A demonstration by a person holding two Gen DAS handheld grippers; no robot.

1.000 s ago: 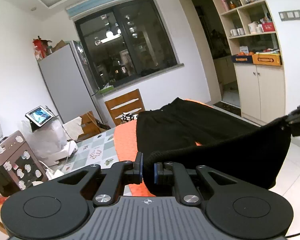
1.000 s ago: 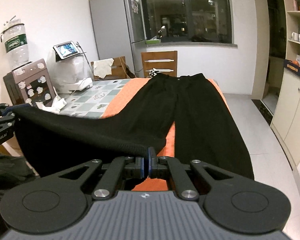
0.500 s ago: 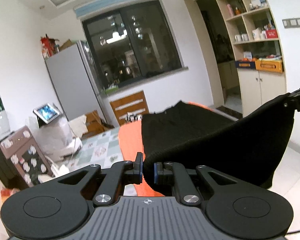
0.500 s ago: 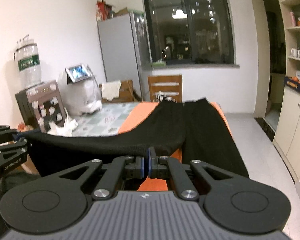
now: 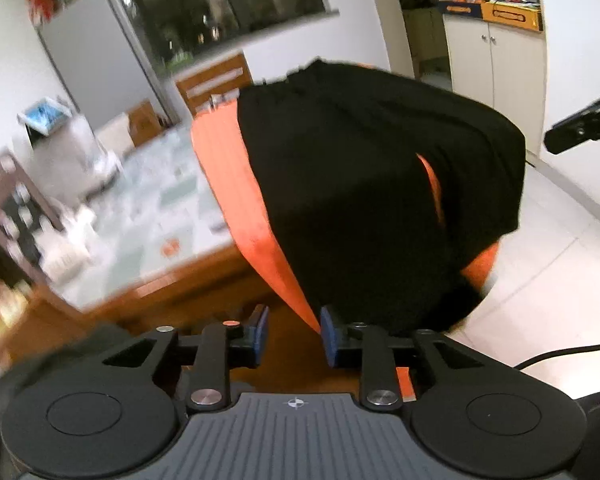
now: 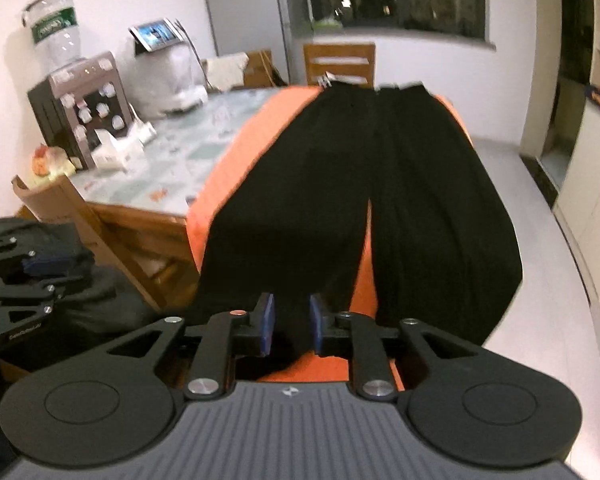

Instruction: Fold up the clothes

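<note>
Black trousers (image 6: 380, 184) lie flat along an orange cloth (image 6: 236, 160) on the table, waistband at the far end, leg ends hanging over the near edge. In the left wrist view the trousers (image 5: 360, 168) drape over the near edge of the cloth (image 5: 228, 168). My left gripper (image 5: 292, 334) is open and empty, just below and left of the hanging leg ends. My right gripper (image 6: 290, 324) is open, its fingers on either side of a hanging leg end without gripping it. The left gripper also shows at the left edge of the right wrist view (image 6: 16, 276).
A wooden table (image 6: 148, 216) with a patterned top carries a box with white knobs (image 6: 84, 108), papers and a white appliance with a tablet (image 6: 172, 76). A dark garment pile (image 6: 80, 292) sits at the near left. Chair (image 6: 340, 64), fridge, window behind; cabinets (image 5: 496, 48) at right.
Both grippers have opened and let go of the trouser leg ends, which dropped from the air onto the cloth and over the near edge. Both cameras now tilt downward.
</note>
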